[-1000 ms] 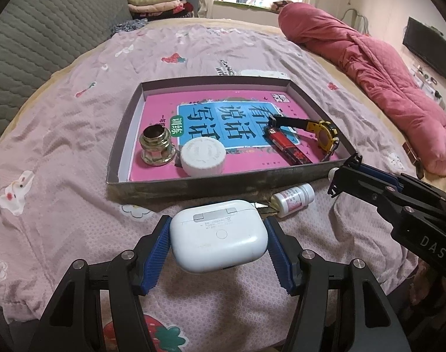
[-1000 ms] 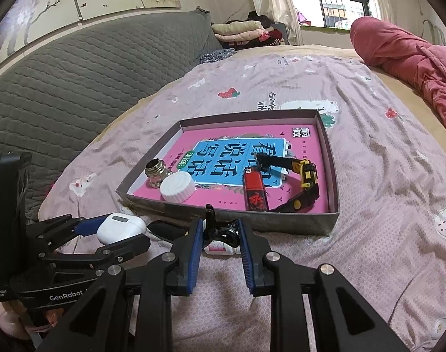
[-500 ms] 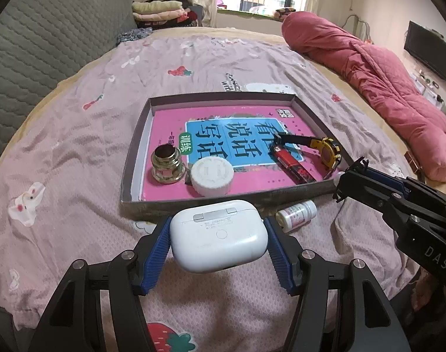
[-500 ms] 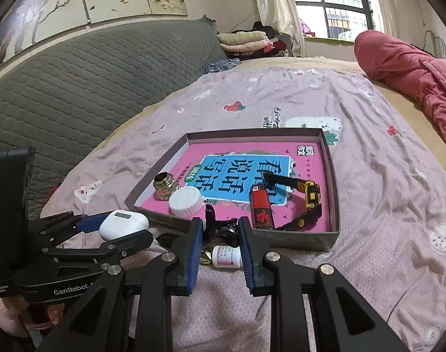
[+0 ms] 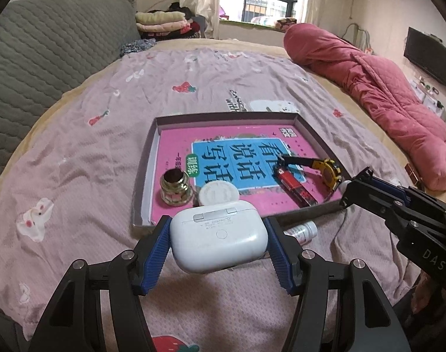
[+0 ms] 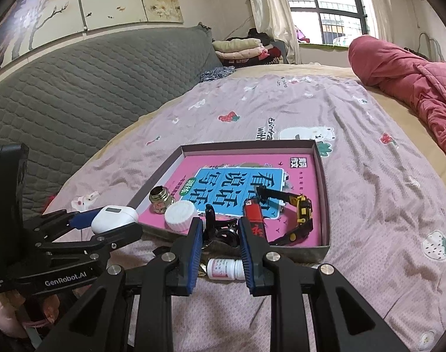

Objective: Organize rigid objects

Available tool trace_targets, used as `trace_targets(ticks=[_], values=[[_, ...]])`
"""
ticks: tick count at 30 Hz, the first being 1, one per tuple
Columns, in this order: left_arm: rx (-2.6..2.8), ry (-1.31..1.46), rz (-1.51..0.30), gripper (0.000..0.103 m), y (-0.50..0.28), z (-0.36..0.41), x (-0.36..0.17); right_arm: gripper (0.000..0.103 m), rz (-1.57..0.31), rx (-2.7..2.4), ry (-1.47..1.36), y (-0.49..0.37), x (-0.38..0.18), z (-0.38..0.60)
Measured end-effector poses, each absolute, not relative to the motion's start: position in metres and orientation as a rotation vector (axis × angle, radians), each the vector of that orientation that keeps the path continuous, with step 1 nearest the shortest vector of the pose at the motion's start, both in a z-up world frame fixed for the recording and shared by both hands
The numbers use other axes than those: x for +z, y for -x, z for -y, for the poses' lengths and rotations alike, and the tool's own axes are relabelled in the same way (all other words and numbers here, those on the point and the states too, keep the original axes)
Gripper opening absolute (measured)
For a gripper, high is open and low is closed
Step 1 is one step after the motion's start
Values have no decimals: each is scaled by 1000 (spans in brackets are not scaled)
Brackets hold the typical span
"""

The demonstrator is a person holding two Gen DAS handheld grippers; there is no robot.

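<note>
The white earbud case (image 5: pixel 218 236) sits crosswise between the blue pads of the left gripper (image 5: pixel 218 245), long axis spanning the jaws, hinge side facing the camera. It is held clear of the bedspread, just short of the near wall of the shallow box (image 5: pixel 143 187), which lies straight ahead. The jaws are closed firmly on the case. The right gripper (image 6: pixel 220 239), beside the box's near right corner, is clamped on a small dark metal object (image 6: pixel 221 231); its identity cannot be determined. A white pill bottle (image 6: pixel 224 268) lies on the bedspread below it.
</note>
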State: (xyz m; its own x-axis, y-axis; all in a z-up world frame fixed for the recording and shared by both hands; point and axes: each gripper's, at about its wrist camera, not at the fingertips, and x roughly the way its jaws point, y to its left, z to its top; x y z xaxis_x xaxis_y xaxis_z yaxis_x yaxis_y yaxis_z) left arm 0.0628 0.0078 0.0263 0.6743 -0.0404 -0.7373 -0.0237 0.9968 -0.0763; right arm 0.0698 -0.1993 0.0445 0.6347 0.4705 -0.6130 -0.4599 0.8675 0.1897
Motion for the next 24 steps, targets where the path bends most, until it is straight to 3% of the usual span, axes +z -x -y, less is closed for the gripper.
trace_targets(ticks=[24], values=[[78, 107, -789, 65, -86, -52, 36, 25, -653, 498, 7, -82, 57, 199]])
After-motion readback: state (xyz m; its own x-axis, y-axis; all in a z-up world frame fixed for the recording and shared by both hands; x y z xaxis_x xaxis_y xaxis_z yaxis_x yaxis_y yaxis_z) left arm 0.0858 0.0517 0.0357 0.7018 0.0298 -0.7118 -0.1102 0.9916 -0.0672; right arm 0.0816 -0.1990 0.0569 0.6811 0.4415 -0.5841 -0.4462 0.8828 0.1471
